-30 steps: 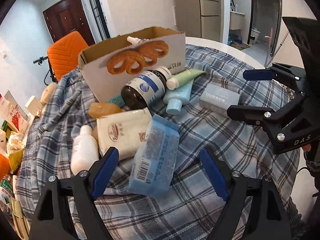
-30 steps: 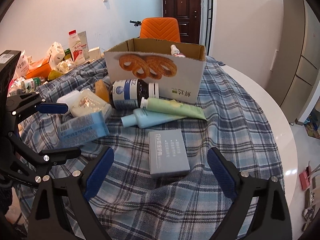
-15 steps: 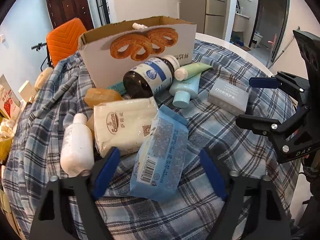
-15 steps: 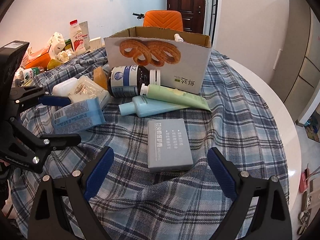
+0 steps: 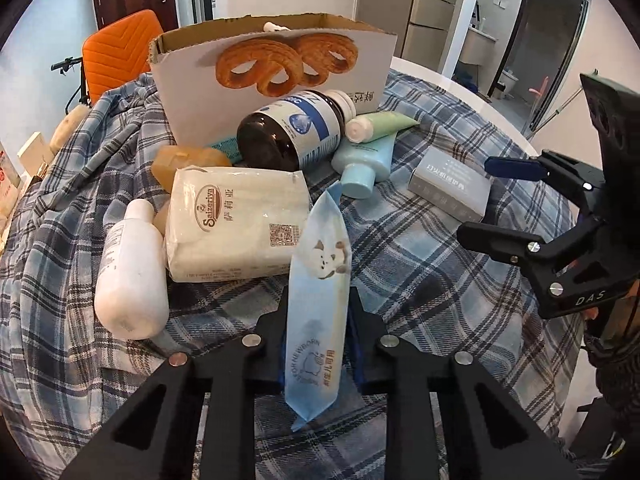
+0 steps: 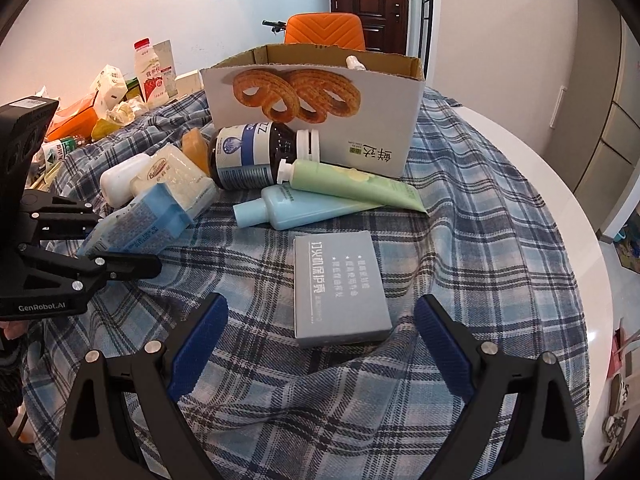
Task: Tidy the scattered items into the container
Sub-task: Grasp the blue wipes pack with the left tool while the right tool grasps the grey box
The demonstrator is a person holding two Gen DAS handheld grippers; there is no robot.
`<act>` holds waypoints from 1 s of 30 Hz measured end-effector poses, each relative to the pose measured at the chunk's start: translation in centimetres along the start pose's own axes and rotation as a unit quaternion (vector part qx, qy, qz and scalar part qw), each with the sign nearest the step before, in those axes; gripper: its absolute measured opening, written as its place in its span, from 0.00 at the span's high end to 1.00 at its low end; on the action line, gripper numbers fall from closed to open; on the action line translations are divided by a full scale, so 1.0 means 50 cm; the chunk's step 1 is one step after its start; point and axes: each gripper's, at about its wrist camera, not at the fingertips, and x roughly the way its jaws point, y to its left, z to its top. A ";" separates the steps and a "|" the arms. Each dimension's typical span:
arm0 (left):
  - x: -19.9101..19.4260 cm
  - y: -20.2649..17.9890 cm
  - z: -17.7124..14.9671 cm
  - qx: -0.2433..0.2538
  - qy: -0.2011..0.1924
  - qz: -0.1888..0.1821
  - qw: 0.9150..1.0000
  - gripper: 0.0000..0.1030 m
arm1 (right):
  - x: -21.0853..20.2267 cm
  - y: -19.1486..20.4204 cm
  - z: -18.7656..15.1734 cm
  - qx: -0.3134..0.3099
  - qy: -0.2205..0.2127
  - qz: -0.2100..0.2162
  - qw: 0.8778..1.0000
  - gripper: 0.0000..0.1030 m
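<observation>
Since half a second ago my left gripper [image 5: 318, 320] has clamped its jaws on the blue wipes pack [image 5: 318, 280], now tipped on edge between them, while my right gripper [image 6: 320, 344] hangs spread wide, the grey box [image 6: 340, 286] lying just ahead between its fingers, cardboard box [image 6: 316, 112] beyond.

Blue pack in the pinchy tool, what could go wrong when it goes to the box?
1. The left tool squeezes the soft blue pack near its lower half, so the pack may bend or slip out on the way.
2. The brown bottle and tubes lie right against the box, so a low carry could knock them.
3. The box wall is tall; the pack may catch its rim.
</observation>
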 end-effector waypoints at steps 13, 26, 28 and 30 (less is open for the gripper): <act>-0.032 -0.017 -0.005 0.018 -0.012 -0.008 1.000 0.82 | 0.005 -0.022 0.015 0.018 -0.004 0.013 1.000 0.26; -0.044 -0.006 -0.004 0.009 -0.014 -0.009 1.000 0.82 | 0.020 -0.030 0.005 0.015 0.013 0.009 1.000 0.51; -0.048 -0.009 -0.003 0.012 -0.016 -0.010 1.000 0.82 | 0.015 -0.026 0.005 0.008 0.011 0.004 1.000 0.52; -0.051 -0.009 -0.002 0.012 -0.017 -0.012 1.000 0.82 | 0.011 -0.025 0.006 0.006 0.010 0.003 1.000 0.52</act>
